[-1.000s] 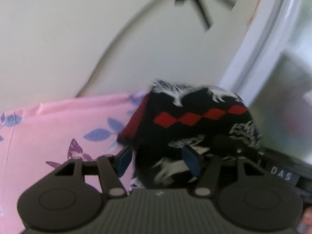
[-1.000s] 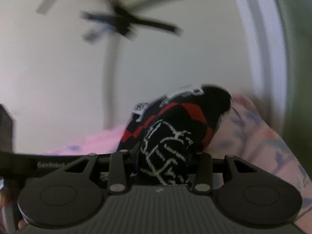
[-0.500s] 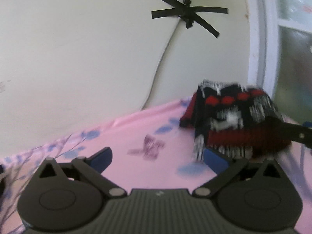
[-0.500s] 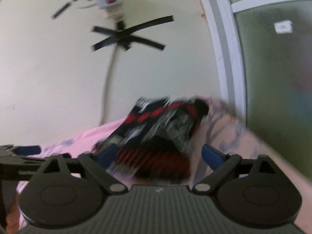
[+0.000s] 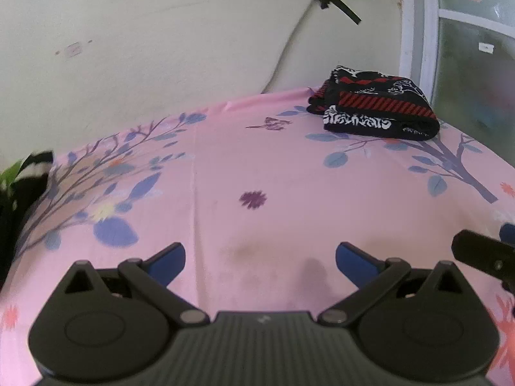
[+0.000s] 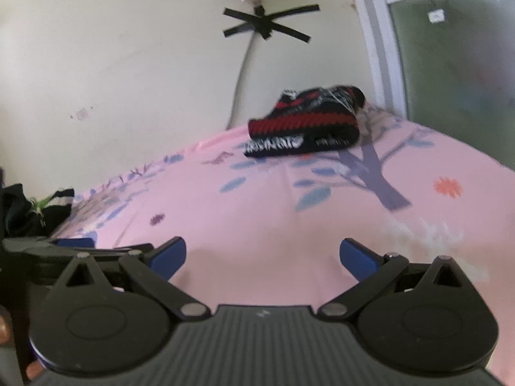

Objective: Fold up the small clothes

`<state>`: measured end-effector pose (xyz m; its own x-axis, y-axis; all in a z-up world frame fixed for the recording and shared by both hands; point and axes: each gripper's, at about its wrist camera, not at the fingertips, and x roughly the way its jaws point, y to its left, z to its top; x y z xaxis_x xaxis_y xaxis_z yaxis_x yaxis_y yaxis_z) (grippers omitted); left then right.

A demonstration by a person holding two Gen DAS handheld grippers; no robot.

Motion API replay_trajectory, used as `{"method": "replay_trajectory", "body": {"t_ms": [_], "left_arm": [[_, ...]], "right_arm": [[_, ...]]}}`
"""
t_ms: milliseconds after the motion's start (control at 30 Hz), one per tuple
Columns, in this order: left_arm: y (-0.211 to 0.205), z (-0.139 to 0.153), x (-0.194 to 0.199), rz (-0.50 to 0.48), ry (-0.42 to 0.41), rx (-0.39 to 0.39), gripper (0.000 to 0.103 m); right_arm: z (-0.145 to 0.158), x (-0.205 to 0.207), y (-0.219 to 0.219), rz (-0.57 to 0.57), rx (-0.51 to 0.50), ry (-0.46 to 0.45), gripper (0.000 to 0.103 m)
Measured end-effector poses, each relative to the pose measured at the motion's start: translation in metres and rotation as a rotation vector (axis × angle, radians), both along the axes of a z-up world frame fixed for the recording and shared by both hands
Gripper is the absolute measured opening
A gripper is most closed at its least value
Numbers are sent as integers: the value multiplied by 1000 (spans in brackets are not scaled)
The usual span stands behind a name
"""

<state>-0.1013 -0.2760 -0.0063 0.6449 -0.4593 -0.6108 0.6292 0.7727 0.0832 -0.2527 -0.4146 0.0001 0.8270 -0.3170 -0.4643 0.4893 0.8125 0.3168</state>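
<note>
A folded black garment (image 5: 375, 109) with red stripes and white patterns lies at the far right corner of the pink floral sheet (image 5: 257, 167), near the wall. It also shows in the right wrist view (image 6: 305, 125). My left gripper (image 5: 260, 260) is open and empty, well back from the garment. My right gripper (image 6: 262, 257) is open and empty too, just as far back. A part of the right gripper (image 5: 482, 254) shows at the right edge of the left wrist view, and the left gripper (image 6: 70, 244) shows at the left edge of the right wrist view.
A pile of dark clothes (image 6: 35, 212) with a green patch lies at the left edge of the sheet. A cream wall with a taped cable (image 6: 267, 22) and a power strip stands behind. A window frame (image 5: 415, 32) is at the right.
Both grippers let go of the folded garment, opened, and pulled back from it. The garment now rests at the far right corner of the sheet.
</note>
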Motion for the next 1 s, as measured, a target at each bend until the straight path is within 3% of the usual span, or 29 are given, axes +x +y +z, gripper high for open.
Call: {"method": "replay_trajectory", "body": {"t_ms": [433, 1000], "left_arm": [[16, -13, -20, -16, -54, 24, 103], [18, -16, -18, -13, -47, 34, 103]], "right_arm": [[-2, -7, 16, -46, 24, 24, 96], [-10, -3, 21, -41, 24, 46, 97]]}}
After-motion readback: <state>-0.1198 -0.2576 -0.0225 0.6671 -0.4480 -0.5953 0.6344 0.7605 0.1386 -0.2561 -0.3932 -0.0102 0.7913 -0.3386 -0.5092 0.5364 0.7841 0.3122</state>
